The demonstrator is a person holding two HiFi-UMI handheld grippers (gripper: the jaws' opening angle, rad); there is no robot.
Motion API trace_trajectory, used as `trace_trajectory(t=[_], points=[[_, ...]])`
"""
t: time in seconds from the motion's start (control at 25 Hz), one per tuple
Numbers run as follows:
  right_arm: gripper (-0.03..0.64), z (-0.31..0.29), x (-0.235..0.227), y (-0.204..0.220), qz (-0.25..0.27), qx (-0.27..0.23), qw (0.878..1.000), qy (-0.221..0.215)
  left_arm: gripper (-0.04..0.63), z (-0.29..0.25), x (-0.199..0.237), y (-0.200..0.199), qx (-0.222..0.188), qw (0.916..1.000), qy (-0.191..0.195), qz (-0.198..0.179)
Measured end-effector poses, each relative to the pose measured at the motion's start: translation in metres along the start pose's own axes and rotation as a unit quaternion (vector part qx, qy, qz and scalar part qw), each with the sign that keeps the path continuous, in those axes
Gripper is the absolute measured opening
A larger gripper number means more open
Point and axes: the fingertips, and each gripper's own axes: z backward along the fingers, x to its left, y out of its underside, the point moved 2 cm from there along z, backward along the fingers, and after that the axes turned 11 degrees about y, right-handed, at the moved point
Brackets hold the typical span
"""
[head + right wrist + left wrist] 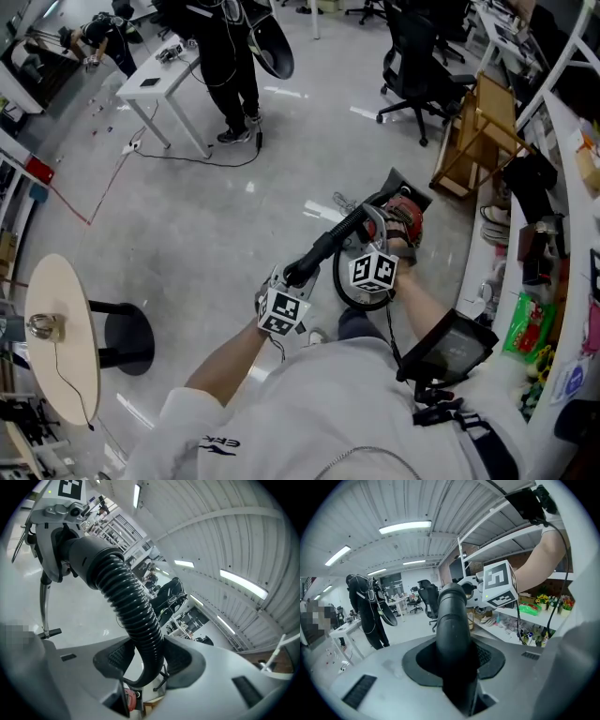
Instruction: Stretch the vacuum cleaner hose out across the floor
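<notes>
The vacuum hose is black, with a smooth rigid tube at one end and a ribbed part that curls in a loop by the red vacuum cleaner on the floor. My left gripper is shut on the smooth tube, which fills the gap between its jaws. My right gripper is shut on the ribbed hose, pinched between its pads. Both grippers are held up off the floor, close together in front of me.
A round wooden table stands at the left. A white desk and a person in black are at the back, with a cable on the floor. Office chairs, a wooden rack and cluttered shelves line the right.
</notes>
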Motion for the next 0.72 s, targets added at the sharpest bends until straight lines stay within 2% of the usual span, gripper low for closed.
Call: trace_trajectory(t=[0.44, 0.72], points=[[0.189, 0.056, 0.018, -0.018, -0.001, 0.006, 1.0, 0.011, 0.121, 0.039, -0.04, 0.018, -0.014, 0.9997, 0.018, 0.005], [0.189, 0.089, 0.028, -0.029, -0.004, -0.013, 1.0, 0.008, 0.121, 0.062, -0.069, 0.028, -0.014, 0.9998, 0.0, 0.012]])
